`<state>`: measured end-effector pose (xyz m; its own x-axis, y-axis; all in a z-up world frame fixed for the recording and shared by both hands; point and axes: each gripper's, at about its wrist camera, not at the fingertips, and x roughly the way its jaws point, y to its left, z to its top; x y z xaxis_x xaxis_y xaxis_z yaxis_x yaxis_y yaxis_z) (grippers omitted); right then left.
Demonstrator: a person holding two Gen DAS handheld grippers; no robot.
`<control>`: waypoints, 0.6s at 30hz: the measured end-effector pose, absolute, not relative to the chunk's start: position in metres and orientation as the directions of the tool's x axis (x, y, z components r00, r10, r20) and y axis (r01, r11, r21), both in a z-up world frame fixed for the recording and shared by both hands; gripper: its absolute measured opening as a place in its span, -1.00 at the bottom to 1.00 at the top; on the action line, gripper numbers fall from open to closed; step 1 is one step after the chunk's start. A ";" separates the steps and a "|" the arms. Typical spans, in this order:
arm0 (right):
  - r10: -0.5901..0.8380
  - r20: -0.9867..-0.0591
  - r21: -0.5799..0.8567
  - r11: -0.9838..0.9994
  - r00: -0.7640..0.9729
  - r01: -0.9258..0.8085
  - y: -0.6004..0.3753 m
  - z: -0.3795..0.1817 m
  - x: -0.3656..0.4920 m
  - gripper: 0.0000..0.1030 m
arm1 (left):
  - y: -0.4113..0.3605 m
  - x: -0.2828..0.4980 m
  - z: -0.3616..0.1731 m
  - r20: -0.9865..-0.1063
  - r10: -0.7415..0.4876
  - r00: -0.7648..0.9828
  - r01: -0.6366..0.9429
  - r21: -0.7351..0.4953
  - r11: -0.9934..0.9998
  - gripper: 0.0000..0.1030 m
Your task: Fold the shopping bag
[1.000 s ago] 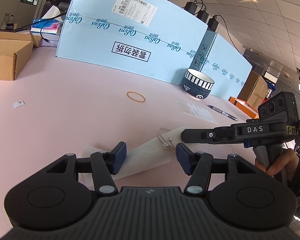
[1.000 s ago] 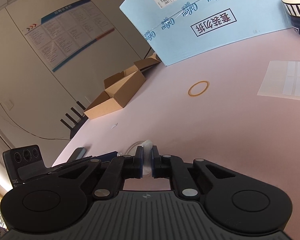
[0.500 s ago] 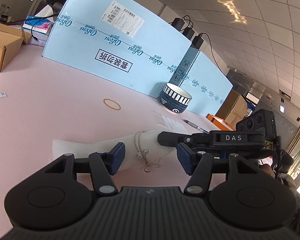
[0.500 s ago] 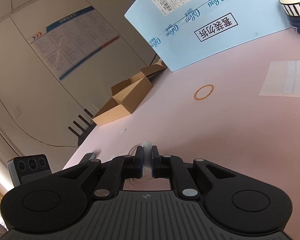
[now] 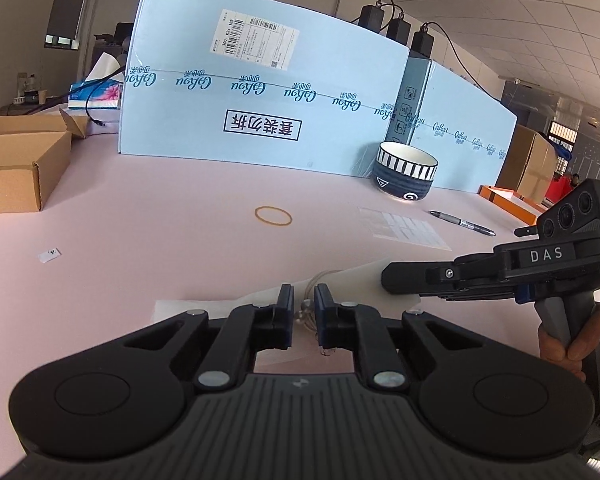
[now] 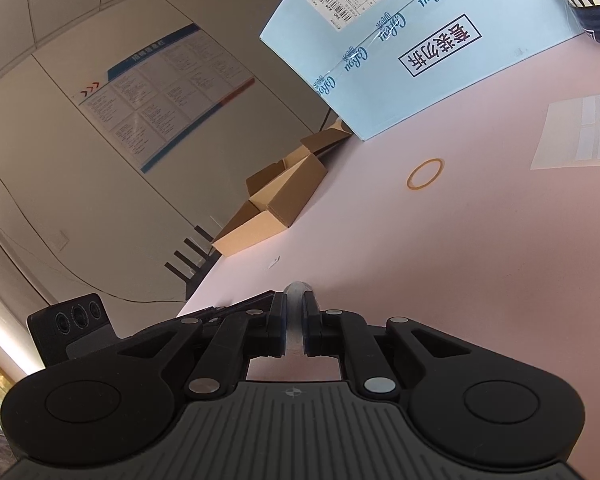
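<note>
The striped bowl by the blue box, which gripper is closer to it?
Right. The right gripper reaches in from the right, nearer the striped bowl, clamping the folded shopping bag. The left gripper sits lower and nearer the camera.

Two grippers: the left gripper (image 5: 301, 304) at six o'clock in its own view, the right gripper (image 5: 388, 278) entering from three o'clock; one white shopping bag (image 5: 354, 280) between them; one striped bowl (image 5: 405, 175) at two o'clock; one rubber band (image 5: 273, 216) near centre; one pen (image 5: 462, 223) at three o'clock; one sheet of labels (image 5: 404, 228); two pale blue cartons (image 5: 260, 108); one open cardboard box (image 5: 16, 160) at nine o'clock; three black chargers (image 5: 396, 28) at one o'clock; one hand (image 5: 572, 340).
</note>
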<state>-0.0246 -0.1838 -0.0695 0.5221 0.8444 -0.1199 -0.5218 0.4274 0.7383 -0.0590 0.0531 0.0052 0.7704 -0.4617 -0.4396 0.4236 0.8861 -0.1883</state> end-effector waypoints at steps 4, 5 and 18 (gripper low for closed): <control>0.855 -0.106 0.745 0.406 0.508 -0.529 -0.182 -0.070 -0.027 -0.87 | 0.051 -0.055 0.004 -0.463 -0.416 0.783 0.395 -0.145 0.907 -0.81; 0.856 -0.100 0.747 0.401 0.507 -0.530 -0.182 -0.069 -0.028 -0.87 | 0.051 -0.054 0.004 -0.469 -0.399 0.788 0.386 -0.130 0.913 -0.81; 0.824 -0.085 0.752 0.422 0.560 -0.506 -0.197 -0.070 -0.028 -0.87 | 0.070 -0.056 0.002 -0.493 -0.317 0.810 0.316 -0.088 0.945 -0.79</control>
